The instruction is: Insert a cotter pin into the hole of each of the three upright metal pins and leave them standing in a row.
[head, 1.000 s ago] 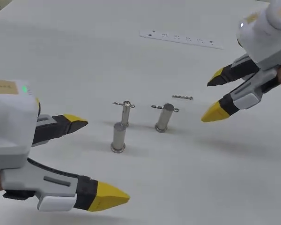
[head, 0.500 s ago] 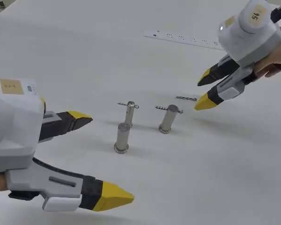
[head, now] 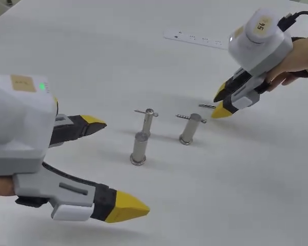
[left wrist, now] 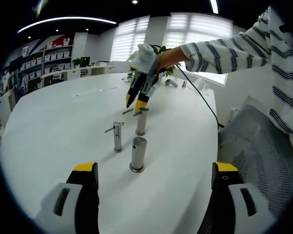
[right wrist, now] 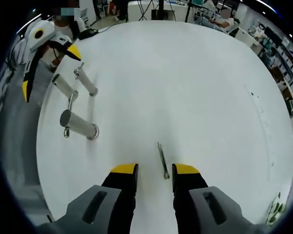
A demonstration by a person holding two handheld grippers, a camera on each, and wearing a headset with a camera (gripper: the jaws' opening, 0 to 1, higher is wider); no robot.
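Observation:
Three upright metal pins stand mid-table. The near pin (head: 139,148) (left wrist: 138,153) has no cotter pin in it. The pin behind it (head: 149,120) and the right pin (head: 190,128) each carry a cotter pin through the top. A loose cotter pin (head: 206,106) (right wrist: 162,160) lies flat on the table right of them. My right gripper (head: 220,104) (right wrist: 155,170) is open, tips down at the table, with the loose cotter pin's near end between the jaws. My left gripper (head: 113,164) (left wrist: 155,168) is wide open and holds nothing, left of the near pin.
A white power strip (head: 203,40) lies at the far side of the white table (head: 92,61). A cable trails from the right gripper in the left gripper view. Shelves and desks stand well beyond the table edge.
My right gripper has come down and left to the loose cotter pin, its jaws narrower than before. The left gripper and the three pins have stayed put.

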